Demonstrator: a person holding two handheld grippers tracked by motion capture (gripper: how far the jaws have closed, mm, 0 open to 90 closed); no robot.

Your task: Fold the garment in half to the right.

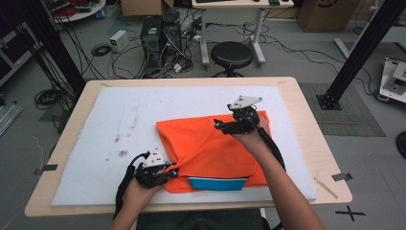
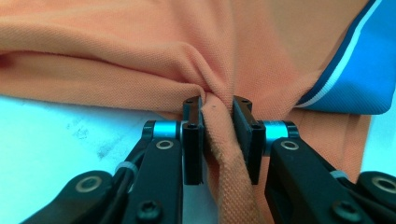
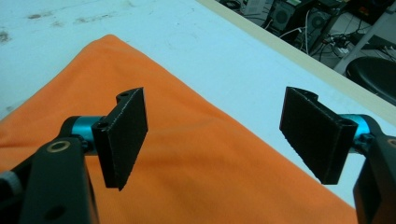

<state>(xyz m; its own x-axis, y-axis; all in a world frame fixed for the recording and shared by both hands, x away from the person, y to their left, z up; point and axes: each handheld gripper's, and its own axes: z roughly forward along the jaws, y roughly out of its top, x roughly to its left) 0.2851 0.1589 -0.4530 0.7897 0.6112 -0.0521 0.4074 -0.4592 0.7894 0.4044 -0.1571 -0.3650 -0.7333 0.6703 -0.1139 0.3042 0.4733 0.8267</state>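
Note:
An orange polo shirt [image 1: 210, 148] lies folded on the white mat, its blue collar [image 1: 218, 183] at the near edge. My left gripper [image 1: 173, 172] is at the shirt's near left corner, shut on a bunched fold of orange fabric [image 2: 217, 116]; the blue collar with a white stripe [image 2: 355, 79] lies to its right. My right gripper [image 1: 218, 124] hovers over the shirt's far right part, jaws wide open with nothing between them. Orange cloth [image 3: 210, 158] spreads below the right gripper [image 3: 219, 140].
The white mat [image 1: 119, 124] covers most of the wooden table [image 1: 306, 124] and carries dark stains on its left. Beyond the table are a black stool [image 1: 231, 54], computer towers and cables on the floor. A black frame post [image 1: 364, 48] stands at the right.

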